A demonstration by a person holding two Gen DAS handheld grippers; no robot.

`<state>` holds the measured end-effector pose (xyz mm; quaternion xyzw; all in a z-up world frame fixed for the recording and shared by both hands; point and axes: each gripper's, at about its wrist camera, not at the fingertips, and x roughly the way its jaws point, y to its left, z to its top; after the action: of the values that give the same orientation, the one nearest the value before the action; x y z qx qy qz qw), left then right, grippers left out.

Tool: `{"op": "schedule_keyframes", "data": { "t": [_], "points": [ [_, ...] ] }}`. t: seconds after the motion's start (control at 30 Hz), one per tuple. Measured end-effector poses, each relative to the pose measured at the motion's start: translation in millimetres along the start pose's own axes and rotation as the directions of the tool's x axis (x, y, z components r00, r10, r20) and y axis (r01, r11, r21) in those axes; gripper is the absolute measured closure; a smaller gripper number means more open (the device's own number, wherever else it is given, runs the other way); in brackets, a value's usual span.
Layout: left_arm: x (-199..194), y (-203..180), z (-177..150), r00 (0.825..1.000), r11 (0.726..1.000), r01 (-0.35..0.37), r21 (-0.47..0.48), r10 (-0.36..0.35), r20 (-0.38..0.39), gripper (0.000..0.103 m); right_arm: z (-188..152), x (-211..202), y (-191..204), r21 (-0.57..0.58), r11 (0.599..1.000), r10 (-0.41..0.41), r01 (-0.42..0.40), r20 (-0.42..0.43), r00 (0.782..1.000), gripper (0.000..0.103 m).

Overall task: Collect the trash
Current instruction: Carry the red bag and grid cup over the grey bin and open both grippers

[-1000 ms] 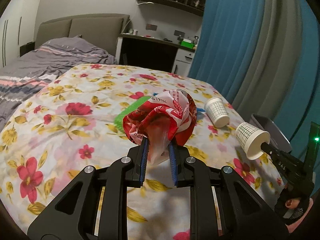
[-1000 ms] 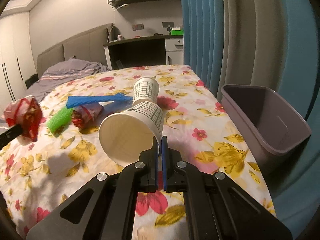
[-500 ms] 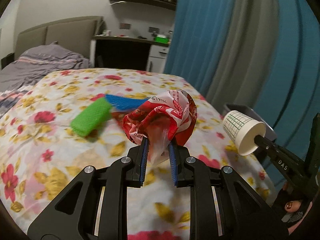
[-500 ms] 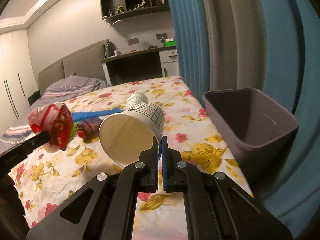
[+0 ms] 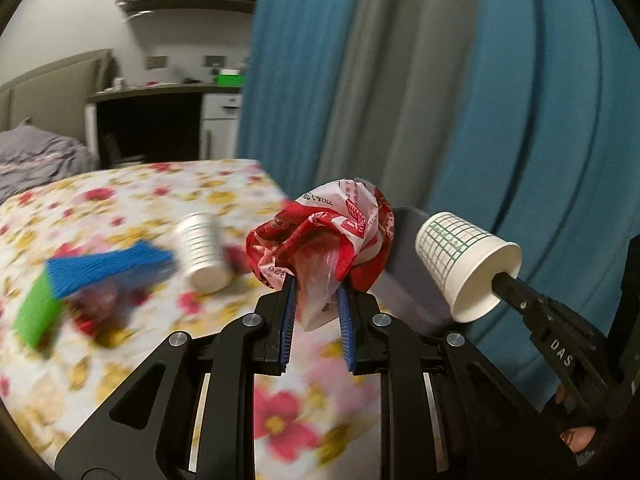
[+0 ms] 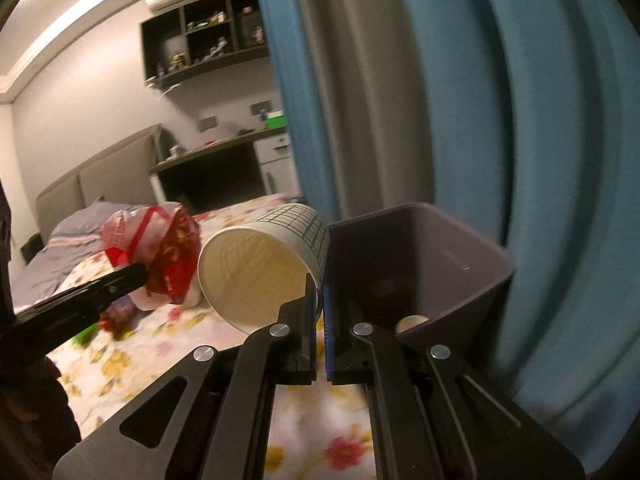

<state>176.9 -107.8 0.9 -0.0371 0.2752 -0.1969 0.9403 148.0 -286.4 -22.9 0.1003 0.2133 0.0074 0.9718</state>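
Note:
My left gripper (image 5: 317, 292) is shut on a crumpled red and white plastic bag (image 5: 324, 236), held above the bed's edge; the bag (image 6: 160, 252) also shows at the left of the right wrist view. My right gripper (image 6: 319, 284) is shut on the rim of a white paper cup with a green grid (image 6: 264, 268), tipped mouth toward the camera; this cup (image 5: 464, 264) sits right of the bag. A grey-purple trash bin (image 6: 452, 264) stands just behind and right of the cup, with something pale lying inside. The bin (image 5: 408, 276) is mostly hidden behind the bag.
On the floral bedspread (image 5: 120, 208) lie a second paper cup (image 5: 202, 256), a blue strip (image 5: 108, 268), a green piece (image 5: 36, 308) and a small red wrapper (image 5: 96, 308), all blurred. Blue and grey curtains (image 5: 440, 80) hang close behind the bin. A desk (image 5: 152, 120) stands far back.
Both grippers have swung right with their loads, toward the bin and curtain. The bin now fills more of the right wrist view, and the cup sits just in front of it.

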Motion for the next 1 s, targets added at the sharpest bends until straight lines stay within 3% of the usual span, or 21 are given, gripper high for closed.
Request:
{"op": "schedule_keyframes", "data": {
  "t": [0.23,0.4,0.73,0.77,0.83,0.87,0.9,1.0],
  "points": [
    [61,-49,14,0.994,0.994,0.097,0.053,-0.095,-0.046,0.084,15,10,-38,0.047,0.995,-0.086,0.085,0.025,0.996,0.099],
    [104,-64,15,0.981,0.986,0.165,0.027,-0.161,-0.106,0.084,16,19,-55,0.065,0.991,-0.12,0.118,0.013,0.993,0.099],
    [154,-75,3,0.965,0.98,0.196,0.014,-0.191,-0.181,0.081,12,36,-66,0.075,0.987,-0.143,0.144,-0.021,0.989,0.099],
    [156,-75,3,0.963,0.979,0.206,0.016,-0.199,-0.184,0.076,11,38,-67,0.077,0.986,-0.144,0.146,-0.027,0.989,0.099],
    [159,-75,2,0.959,0.976,0.215,0.021,-0.207,-0.191,0.057,11,41,-69,0.086,0.986,-0.141,0.144,-0.039,0.989,0.099],
    [158,-73,0,0.963,0.978,0.209,0.026,-0.201,-0.182,0.042,11,44,-70,0.094,0.986,-0.137,0.141,-0.047,0.989,0.099],
    [155,-72,-2,0.968,0.98,0.198,0.033,-0.19,-0.164,0.033,12,47,-72,0.098,0.985,-0.136,0.141,-0.055,0.989,0.099],
    [146,-62,-5,0.973,0.982,0.188,0.035,-0.181,-0.146,0.023,9,57,-75,0.097,0.984,-0.144,0.152,-0.084,0.986,0.099]
  ]
}}
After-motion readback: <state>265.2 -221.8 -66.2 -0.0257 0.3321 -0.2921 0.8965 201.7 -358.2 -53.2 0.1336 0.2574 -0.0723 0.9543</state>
